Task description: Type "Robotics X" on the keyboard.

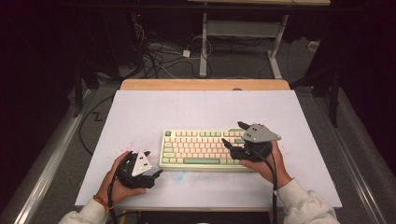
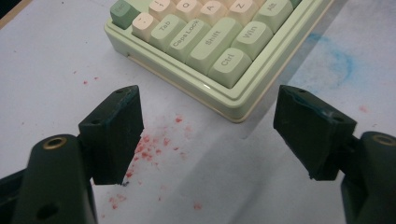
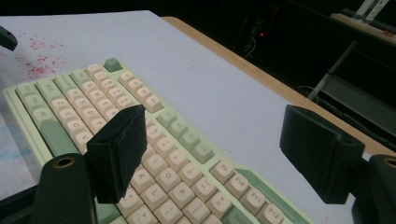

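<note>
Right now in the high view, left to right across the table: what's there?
left gripper → keyboard → right gripper, which sits over the keyboard's right end.

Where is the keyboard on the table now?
In the high view the keyboard lies near the table's front edge, slightly right of centre, between the left gripper and the right gripper over its right end.

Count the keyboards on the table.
1. A green and cream keyboard lies at the near middle of the white table, between the open left gripper and the open right gripper, which hangs over its right end.
</note>
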Demonstrator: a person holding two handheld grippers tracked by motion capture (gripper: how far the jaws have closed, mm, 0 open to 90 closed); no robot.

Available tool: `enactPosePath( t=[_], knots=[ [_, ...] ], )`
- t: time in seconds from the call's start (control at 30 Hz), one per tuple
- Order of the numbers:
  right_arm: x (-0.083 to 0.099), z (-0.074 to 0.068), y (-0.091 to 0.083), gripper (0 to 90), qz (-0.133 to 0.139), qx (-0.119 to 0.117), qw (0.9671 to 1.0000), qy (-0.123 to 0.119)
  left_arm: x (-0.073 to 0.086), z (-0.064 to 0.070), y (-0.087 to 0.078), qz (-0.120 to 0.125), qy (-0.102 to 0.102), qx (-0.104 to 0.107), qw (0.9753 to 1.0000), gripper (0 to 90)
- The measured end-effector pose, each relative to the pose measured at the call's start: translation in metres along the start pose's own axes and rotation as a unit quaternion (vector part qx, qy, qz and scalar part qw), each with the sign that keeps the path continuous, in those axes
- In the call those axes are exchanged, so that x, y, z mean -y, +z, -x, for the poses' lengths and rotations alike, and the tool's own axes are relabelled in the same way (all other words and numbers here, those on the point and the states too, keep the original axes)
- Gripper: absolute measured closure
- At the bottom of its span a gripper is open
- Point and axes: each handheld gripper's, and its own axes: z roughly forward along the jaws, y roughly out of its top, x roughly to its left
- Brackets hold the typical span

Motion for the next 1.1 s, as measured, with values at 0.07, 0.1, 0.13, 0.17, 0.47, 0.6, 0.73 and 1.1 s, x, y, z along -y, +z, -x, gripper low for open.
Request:
enactPosePath(
  t=[0.07, 0.1, 0.13, 0.17, 0.47, 0.6, 0.73, 1.1],
  knots=[
    [0.003, 0.001, -0.006, 23.2, 0.004, 0.003, 1.0, 0.0, 0.0, 0.0, 0.0, -0.001, 0.0, -0.001, 1.0, 23.4],
    [0.005, 0.001, -0.008, 23.2, 0.002, 0.007, 1.0, -0.003, 0.0, 0.0, -0.001, -0.002, 0.002, -0.001, 1.0, 24.1],
    [0.007, 0.001, -0.01, 23.2, 0.002, 0.012, 0.9999, -0.006, 0.0, 0.0, -0.001, -0.003, 0.002, -0.001, 1.0, 24.7],
    [0.009, 0.001, -0.012, 23.2, 0.003, 0.013, 0.9999, -0.005, 0.0, 0.0, -0.001, -0.004, 0.002, 0.0, 1.0, 25.3],
    [0.029, 0.001, -0.029, 23.7, 0.004, 0.026, 0.9996, -0.009, 0.0, 0.0, -0.003, 0.005, 0.005, 0.001, 1.0, 30.9],
    [0.036, 0.004, -0.037, 23.7, 0.006, 0.031, 0.9995, -0.006, -0.001, -0.001, -0.004, 0.012, 0.0, 0.005, 0.9999, 34.3],
    [0.044, 0.006, -0.043, 23.7, 0.001, 0.033, 0.9994, 0.0, -0.002, -0.002, -0.006, 0.014, -0.004, 0.007, 0.9999, 38.4],
    [0.064, 0.002, -0.052, 23.6, -0.017, 0.038, 0.9991, -0.005, -0.004, -0.006, -0.008, 0.018, -0.015, 0.027, 0.9993, 57.3]
  ],
)
